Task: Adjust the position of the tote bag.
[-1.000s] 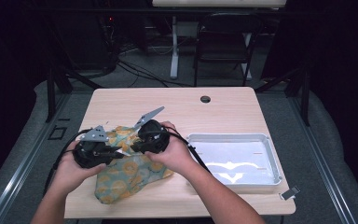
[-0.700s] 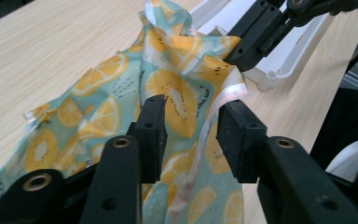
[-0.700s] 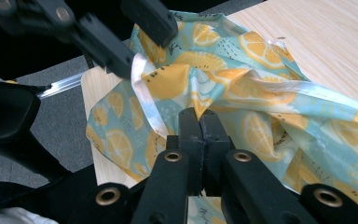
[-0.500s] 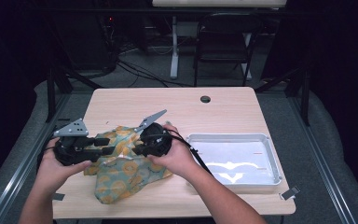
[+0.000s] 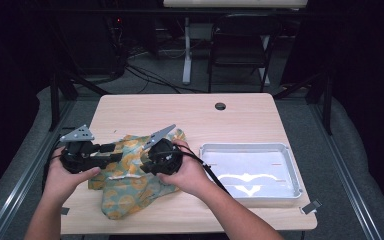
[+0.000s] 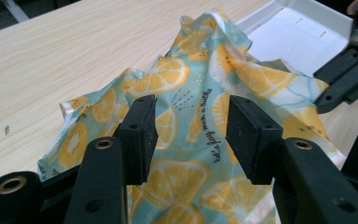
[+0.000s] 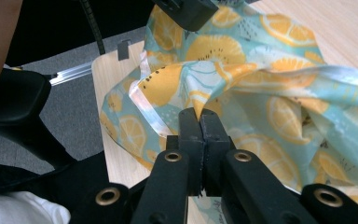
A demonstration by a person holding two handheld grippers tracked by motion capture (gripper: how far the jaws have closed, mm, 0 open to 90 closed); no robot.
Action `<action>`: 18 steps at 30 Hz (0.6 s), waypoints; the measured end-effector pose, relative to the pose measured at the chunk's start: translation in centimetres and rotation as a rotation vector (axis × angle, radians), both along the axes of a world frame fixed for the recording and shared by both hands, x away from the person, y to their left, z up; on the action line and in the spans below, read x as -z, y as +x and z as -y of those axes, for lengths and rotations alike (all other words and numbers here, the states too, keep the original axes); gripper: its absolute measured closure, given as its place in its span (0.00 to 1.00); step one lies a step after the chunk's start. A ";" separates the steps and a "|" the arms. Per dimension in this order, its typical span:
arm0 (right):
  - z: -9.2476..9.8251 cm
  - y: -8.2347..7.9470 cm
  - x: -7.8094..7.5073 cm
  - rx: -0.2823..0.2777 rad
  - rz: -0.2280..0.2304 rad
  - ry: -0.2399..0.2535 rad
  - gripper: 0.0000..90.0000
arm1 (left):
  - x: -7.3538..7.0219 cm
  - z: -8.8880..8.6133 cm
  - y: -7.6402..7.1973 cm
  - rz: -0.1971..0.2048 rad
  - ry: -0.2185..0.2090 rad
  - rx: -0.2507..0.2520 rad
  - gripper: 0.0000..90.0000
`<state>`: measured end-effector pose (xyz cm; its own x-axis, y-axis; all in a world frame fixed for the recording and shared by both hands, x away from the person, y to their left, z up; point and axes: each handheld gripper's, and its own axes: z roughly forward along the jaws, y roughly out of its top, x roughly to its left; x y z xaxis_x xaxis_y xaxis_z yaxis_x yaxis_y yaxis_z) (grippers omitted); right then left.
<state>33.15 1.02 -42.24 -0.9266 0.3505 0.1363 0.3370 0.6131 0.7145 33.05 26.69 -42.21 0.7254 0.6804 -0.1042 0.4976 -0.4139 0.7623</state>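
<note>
A teal cloth (image 5: 130, 186) printed with orange slices lies crumpled on the wooden table (image 5: 180, 115). My left gripper (image 5: 111, 152) hovers at the cloth's left edge. Its jaws have just been opening and now stand open above the cloth (image 6: 177, 79), with nothing pinched between the pads of the left gripper (image 6: 191, 128). My right gripper (image 5: 142, 168) points left over the middle of the cloth. In the right gripper view, the right gripper (image 7: 199, 116) is shut on a raised fold of cloth (image 7: 261, 93).
A shallow white tray (image 5: 286, 149) sits on the table's right half, close to my right wrist. A round cable hole (image 5: 220, 106) is near the far edge. Bare wood stretches behind the cloth. A chair and cables stand beyond the table.
My left gripper has slid left, off the middle of the cloth toward its left edge, and its jaws have spread apart, letting go. The right gripper has stayed put.
</note>
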 end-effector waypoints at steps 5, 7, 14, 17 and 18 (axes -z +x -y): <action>0.1 -0.1 0.7 0.008 -0.008 -0.001 0.99 | 1.1 0.1 0.7 -0.013 -0.015 -0.016 0.56; 0.0 -0.1 0.8 0.005 -0.004 -0.010 0.99 | 1.5 0.2 0.9 -0.021 -0.015 -0.021 0.54; -0.4 -0.3 1.0 -0.005 0.004 -0.027 0.98 | 2.6 0.2 1.6 -0.061 -0.038 -0.015 0.56; -0.5 -0.3 1.1 -0.003 0.004 -0.024 0.98 | 2.7 0.1 1.6 -0.074 -0.042 0.002 0.66; -0.5 -0.3 1.2 -0.002 0.005 -0.027 0.98 | 2.7 0.2 1.5 -0.069 -0.046 -0.002 0.70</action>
